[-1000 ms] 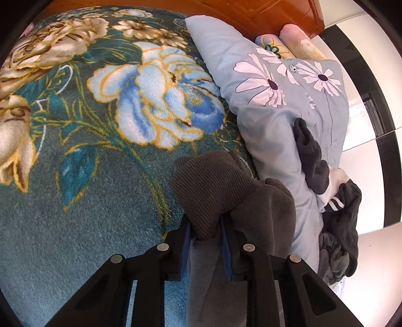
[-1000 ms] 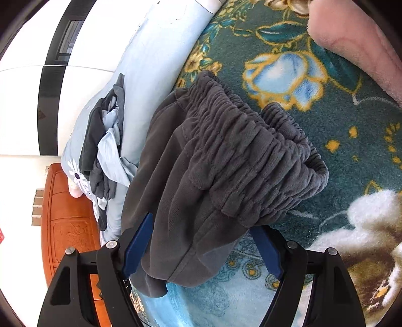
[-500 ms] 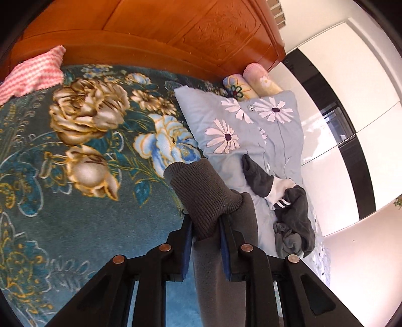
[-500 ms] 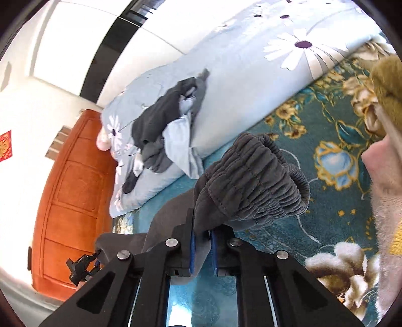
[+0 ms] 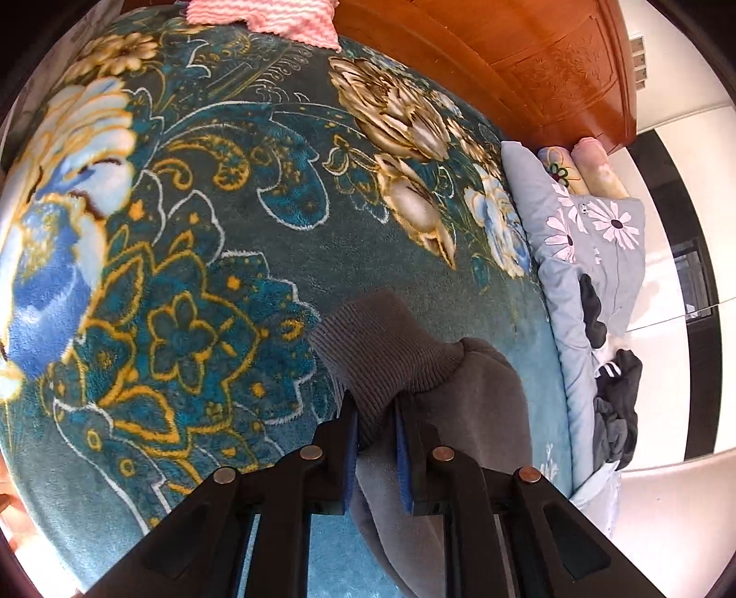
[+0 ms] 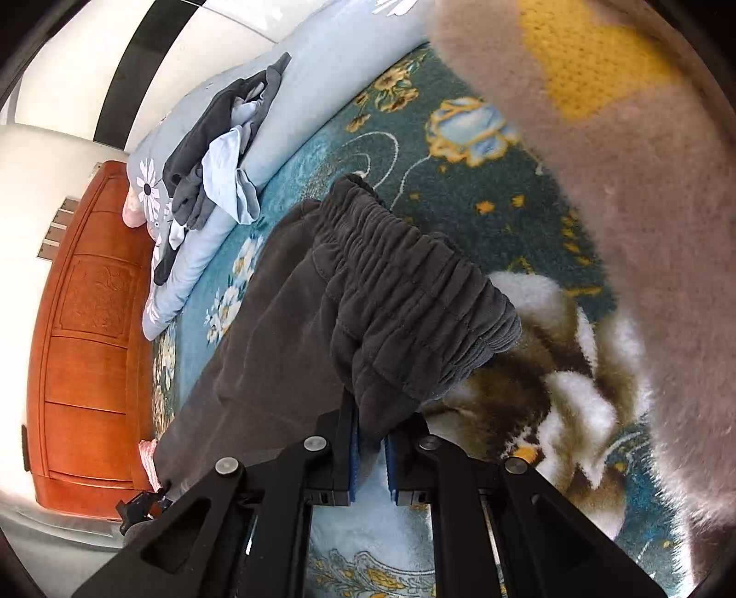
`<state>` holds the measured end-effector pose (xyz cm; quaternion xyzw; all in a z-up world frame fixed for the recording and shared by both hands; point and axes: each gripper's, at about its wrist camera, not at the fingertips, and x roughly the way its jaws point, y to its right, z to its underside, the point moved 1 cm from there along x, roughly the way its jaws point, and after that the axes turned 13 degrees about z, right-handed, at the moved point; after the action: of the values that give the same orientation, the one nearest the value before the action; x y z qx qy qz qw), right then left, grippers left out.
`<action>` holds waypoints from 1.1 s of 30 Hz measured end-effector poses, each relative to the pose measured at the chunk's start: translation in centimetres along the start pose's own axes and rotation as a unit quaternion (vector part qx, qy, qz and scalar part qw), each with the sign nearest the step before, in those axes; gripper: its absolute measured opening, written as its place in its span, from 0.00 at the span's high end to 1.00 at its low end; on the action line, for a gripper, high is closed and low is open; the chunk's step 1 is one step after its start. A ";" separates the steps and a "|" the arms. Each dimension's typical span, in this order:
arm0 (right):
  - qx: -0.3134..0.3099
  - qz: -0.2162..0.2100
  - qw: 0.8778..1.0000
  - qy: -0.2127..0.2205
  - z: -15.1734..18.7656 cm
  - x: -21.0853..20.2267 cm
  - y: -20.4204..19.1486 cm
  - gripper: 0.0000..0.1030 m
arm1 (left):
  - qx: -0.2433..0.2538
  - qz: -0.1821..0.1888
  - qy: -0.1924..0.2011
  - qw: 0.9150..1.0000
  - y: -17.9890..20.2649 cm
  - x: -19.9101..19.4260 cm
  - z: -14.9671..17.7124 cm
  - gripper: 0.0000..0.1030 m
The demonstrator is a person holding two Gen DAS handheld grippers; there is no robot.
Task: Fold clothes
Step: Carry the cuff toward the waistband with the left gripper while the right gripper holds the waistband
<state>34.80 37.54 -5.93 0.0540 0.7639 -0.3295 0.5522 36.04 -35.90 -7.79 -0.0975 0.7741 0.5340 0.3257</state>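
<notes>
Above the bed, a pair of dark grey trousers point(image 6: 285, 331) hangs stretched between the two grippers. The left gripper point(image 5: 375, 441) has its jaws clamped on a ribbed cuff point(image 5: 382, 363); the right gripper point(image 6: 370, 441) has its jaws clamped on the gathered waistband point(image 6: 414, 299). The cloth between them sags toward the blanket point(image 5: 207, 276), and the right view shows it running long and flat away from the waistband.

Risks, as judged:
- Each grip takes a thick bunch of fabric near its edge. A sharp tug could pull the cuff or the waistband out of the jaws.
- The second leg is not clearly seen. If it hangs loose beneath, it may fold crooked or bunch under the first.
- The blanket is deep-piled plush. The trousers may drag and catch on it when laid down, leaving creases.
- A pale fuzzy sleeve point(image 6: 621, 230) with a yellow patch crowds the right view and could hide the waistband.

Surface and room: the bed carries a teal blanket with large gold and blue flowers. A light blue quilt point(image 5: 589, 257) with a daisy print lies along one side, with a heap of dark and pale clothes point(image 6: 216, 152) on it. A carved orange-brown headboard point(image 5: 552, 69) stands at one end, a pink knit cloth point(image 5: 267, 18) near it. White walls with dark bands lie beyond.
</notes>
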 end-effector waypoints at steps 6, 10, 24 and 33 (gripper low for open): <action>-0.009 0.025 1.000 -0.011 0.4 -0.3 0.0 0.86 | 0.002 0.033 -0.008 0.999 1.1 -1.0 -0.6 0.84; -0.064 0.070 0.996 -0.006 0.8 -1.3 -1.6 0.75 | 0.019 0.037 -0.011 0.999 2.2 -1.3 -1.1 0.81; -0.173 0.152 0.973 0.026 2.4 -6.1 -4.6 0.57 | -0.070 0.061 0.003 0.996 -3.4 -0.2 -0.3 0.43; -0.169 0.147 0.974 0.030 2.0 -6.3 -7.8 0.57 | -0.032 0.083 0.012 0.996 -2.7 1.9 -0.3 0.68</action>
<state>35.36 32.12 2.68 0.0820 0.8084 -0.1094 0.5726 35.79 -36.87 -10.95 -0.0491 0.7658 0.5825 0.2678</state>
